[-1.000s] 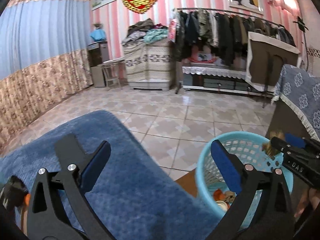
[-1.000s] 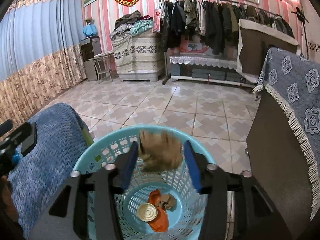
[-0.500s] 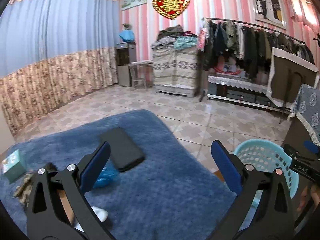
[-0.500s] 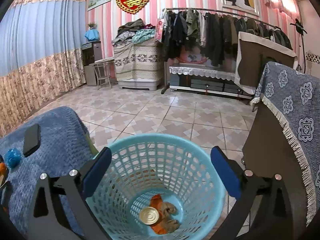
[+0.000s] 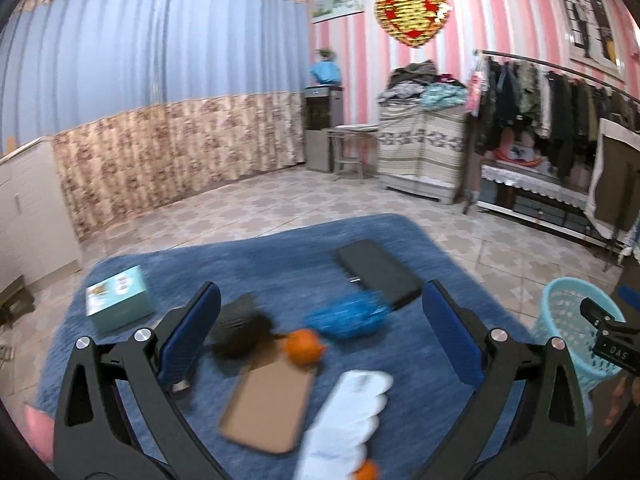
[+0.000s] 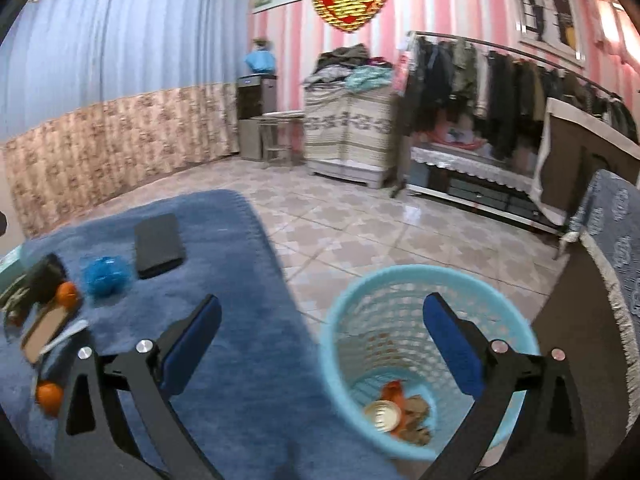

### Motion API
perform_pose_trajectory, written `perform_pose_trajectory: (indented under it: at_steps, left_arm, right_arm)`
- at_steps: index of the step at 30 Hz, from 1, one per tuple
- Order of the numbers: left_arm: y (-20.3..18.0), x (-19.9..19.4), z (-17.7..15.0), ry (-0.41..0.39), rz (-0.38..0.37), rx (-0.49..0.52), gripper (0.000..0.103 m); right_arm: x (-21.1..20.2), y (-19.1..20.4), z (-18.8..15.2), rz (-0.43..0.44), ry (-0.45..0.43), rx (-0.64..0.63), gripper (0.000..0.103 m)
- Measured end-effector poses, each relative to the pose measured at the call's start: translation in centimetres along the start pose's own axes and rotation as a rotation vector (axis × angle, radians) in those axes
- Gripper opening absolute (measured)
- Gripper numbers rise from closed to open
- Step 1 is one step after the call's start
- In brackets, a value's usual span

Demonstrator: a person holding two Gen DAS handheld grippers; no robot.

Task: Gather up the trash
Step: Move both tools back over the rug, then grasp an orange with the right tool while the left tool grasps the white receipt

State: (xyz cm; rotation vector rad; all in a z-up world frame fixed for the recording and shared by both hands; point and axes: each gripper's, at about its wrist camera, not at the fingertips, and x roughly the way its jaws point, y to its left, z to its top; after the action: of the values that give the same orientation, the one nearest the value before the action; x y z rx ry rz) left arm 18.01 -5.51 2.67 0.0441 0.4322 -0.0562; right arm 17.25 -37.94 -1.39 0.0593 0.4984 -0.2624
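Note:
My left gripper [image 5: 320, 320] is open and empty above a blue blanket [image 5: 256, 264] strewn with clutter. Between its fingers lie a crumpled blue bag [image 5: 348, 316], an orange [image 5: 304, 346], a black lump [image 5: 240, 328], a brown card [image 5: 268, 408] and a white piece [image 5: 348, 412]. My right gripper [image 6: 320, 332] is open with nothing in it, over the blanket's edge beside the light blue basket [image 6: 352, 320]. Inside the basket lie a round tin lid [image 6: 382, 416], orange peel [image 6: 394, 392] and a brown crumpled wad [image 6: 416, 412]. The basket [image 5: 560, 320] also shows at the left view's right edge.
A teal box [image 5: 118, 300] and a flat black case [image 5: 376, 272] sit on the blanket. A second orange [image 6: 50, 396] lies near its front. A dark cabinet with a blue fringed cloth [image 6: 616, 248] stands right of the basket. Tiled floor [image 6: 360, 220] stretches to a clothes rack [image 6: 500, 80].
My right gripper opened and the brown wad fell into the basket; it then swung left. My left gripper swept left from the basket to above the clutter on the blanket.

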Motion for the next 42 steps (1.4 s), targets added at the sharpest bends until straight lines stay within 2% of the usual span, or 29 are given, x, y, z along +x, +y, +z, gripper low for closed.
perform_pose_trajectory:
  at_steps: [8,15,18,26,30,33,37,39,41,42]
  left_arm:
    - [7.6,-1.2,-2.7,0.033,0.118,-0.050,0.098]
    - [11.2,-0.7,-7.0,0.118,0.173,-0.085,0.098]
    - [12.2,-0.7,-8.4,0.143,0.193,-0.089,0.097]
    - [13.6,-1.3,-10.4,0.175,0.188,-0.135,0.098]
    - [13.9,-1.7,-11.2,0.185,0.186,-0.149,0.097]
    - [14.2,-1.9,-11.6,0.188,0.195,-0.145,0.098]
    - [14.6,-2.0,-11.7,0.196,0.205,-0.147,0.097]
    - [14.7,-2.0,-11.8,0.199,0.204,-0.154,0.098]
    - [14.7,-1.9,-11.8,0.204,0.201,-0.160,0.098]
    - [14.6,-1.8,-11.7,0.206,0.200,-0.158,0.097]
  right_arm:
    - [-0.9,7.0,-1.5,0.170,0.020,-0.058,0.098]
    - [-1.1,12.7,-3.4,0.273,0.060,-0.182,0.098]
    - [-1.5,14.9,-4.8,0.347,0.098,-0.222,0.098]
    - [-3.9,18.2,-9.4,0.452,0.148,-0.391,0.098]
    - [-4.1,19.5,-10.7,0.469,0.164,-0.467,0.098]
    - [-3.8,20.0,-10.7,0.486,0.162,-0.449,0.098]
    - [-2.9,20.5,-10.8,0.543,0.205,-0.412,0.097]
    - [-2.6,21.0,-11.2,0.568,0.216,-0.426,0.090]
    - [-2.1,21.4,-11.4,0.599,0.246,-0.436,0.070]
    - [-1.9,21.4,-11.5,0.613,0.261,-0.428,0.068]
